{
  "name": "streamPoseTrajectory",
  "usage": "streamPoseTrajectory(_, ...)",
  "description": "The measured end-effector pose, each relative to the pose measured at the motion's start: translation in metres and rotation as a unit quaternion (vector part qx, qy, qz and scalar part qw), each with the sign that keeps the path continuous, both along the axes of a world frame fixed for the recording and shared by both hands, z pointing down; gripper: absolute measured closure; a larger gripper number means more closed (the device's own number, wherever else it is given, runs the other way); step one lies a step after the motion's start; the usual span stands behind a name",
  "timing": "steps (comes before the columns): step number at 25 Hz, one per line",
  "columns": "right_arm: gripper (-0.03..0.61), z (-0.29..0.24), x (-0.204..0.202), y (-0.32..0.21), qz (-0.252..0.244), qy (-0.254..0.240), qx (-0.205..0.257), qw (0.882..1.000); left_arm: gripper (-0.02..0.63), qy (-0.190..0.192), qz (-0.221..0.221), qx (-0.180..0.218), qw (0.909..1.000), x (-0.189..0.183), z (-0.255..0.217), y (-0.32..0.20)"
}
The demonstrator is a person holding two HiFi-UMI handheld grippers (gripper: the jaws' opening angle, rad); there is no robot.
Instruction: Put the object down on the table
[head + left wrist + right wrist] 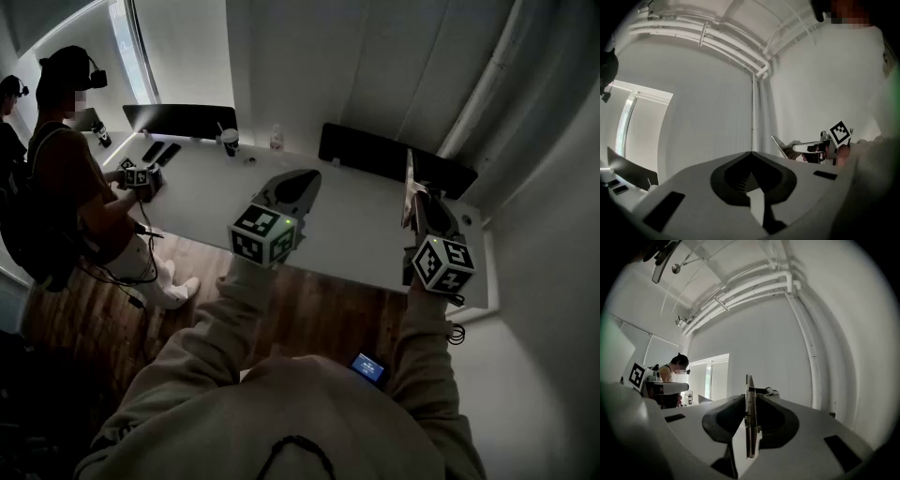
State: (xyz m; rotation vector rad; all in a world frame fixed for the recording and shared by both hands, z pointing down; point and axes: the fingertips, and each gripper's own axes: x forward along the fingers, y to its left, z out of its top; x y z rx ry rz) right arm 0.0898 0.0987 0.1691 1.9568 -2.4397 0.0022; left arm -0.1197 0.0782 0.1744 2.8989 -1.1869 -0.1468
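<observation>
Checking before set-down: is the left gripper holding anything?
No, the left gripper has its jaws together with nothing between them.

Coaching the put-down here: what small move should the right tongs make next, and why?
Probably lower the right tongs toward the white table: a thin metal plate is clamped on edge between them, held over the table's right end.

Smooth matt table, wooden floor, shiny metal piece, cloth sleeve
</observation>
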Motion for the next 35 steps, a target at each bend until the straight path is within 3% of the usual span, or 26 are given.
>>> streamPoseTrajectory(6,0.485,0.005,0.005,-0.004,-0.003,-0.016,-0.005,1.000,0.611,-0.024,-0.005,0.022,0.9995,0.007,0.000,-0.004)
streamPoseTrajectory(17,0.485,0.014,0.014,-0.004,-0.007,-0.046,-0.021,0.999,0.611,-0.046,-0.001,0.011,0.9989,0.019,0.018,-0.005)
streamPoseTrajectory(30,0.485,0.036,0.071,-0.004,-0.006,-0.038,-0.044,0.998,0.611,-0.025,0.019,-0.024,0.9992,0.081,0.034,-0.004)
streamPoseTrajectory(35,0.485,0.040,0.085,-0.003,-0.010,-0.040,-0.048,0.998,0.611,-0.039,0.018,-0.022,0.9988,0.100,0.036,-0.006)
